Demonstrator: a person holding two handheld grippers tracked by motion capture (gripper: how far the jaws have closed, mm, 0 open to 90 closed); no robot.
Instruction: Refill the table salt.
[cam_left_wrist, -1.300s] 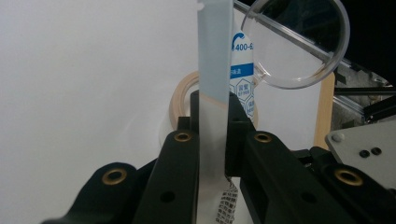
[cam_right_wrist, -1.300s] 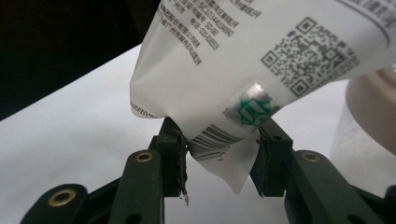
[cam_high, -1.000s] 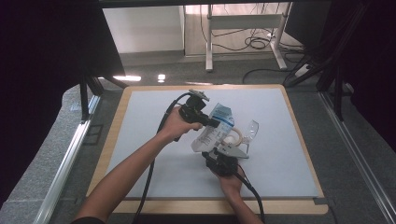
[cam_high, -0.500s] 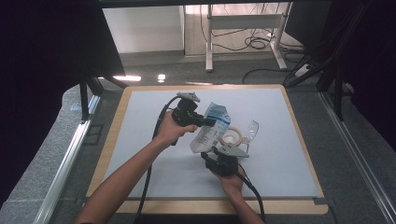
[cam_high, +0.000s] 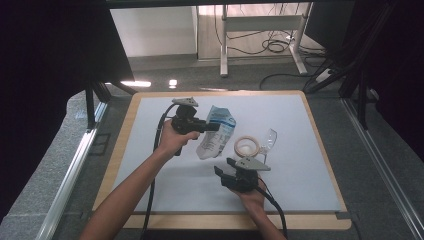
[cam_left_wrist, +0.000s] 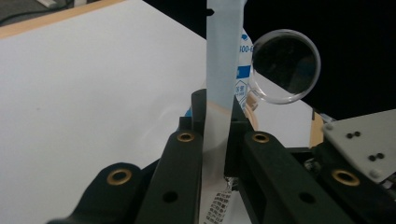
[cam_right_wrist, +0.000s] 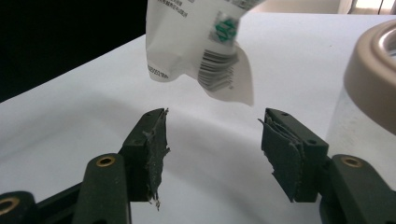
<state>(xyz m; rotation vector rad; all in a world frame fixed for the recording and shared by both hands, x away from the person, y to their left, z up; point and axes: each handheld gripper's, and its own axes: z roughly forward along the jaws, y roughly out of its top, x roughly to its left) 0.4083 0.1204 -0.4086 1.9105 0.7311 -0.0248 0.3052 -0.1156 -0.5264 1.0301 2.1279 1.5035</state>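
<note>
Crinkled white plastic pouch (cam_high: 214, 134) lifted off the tabletop (cam_high: 310, 175), pinched in left hand-held gripper (cam_high: 210, 126). Right hand-held gripper (cam_high: 225, 169) at five o'clock, jaws just opened wide, empty. Handover apparently done; placing left. Tape roll (cam_high: 247, 147) at three o'clock.

Crinkled white plastic pouch w/ blue print and a barcode (cam_high: 214, 134): held up off the white counter (cam_high: 300, 150) near its middle, hanging roughly upright, top edge pinched flat in the left gripper (cam_high: 212, 126), bottom corner loose and creased. Seen edge-on in left gripper view (cam_left_wrist: 219, 84); in right gripper view its barcode end (cam_right_wrist: 201, 42) dangles above and beyond the right gripper (cam_right_wrist: 212, 140), not touching it.
</note>
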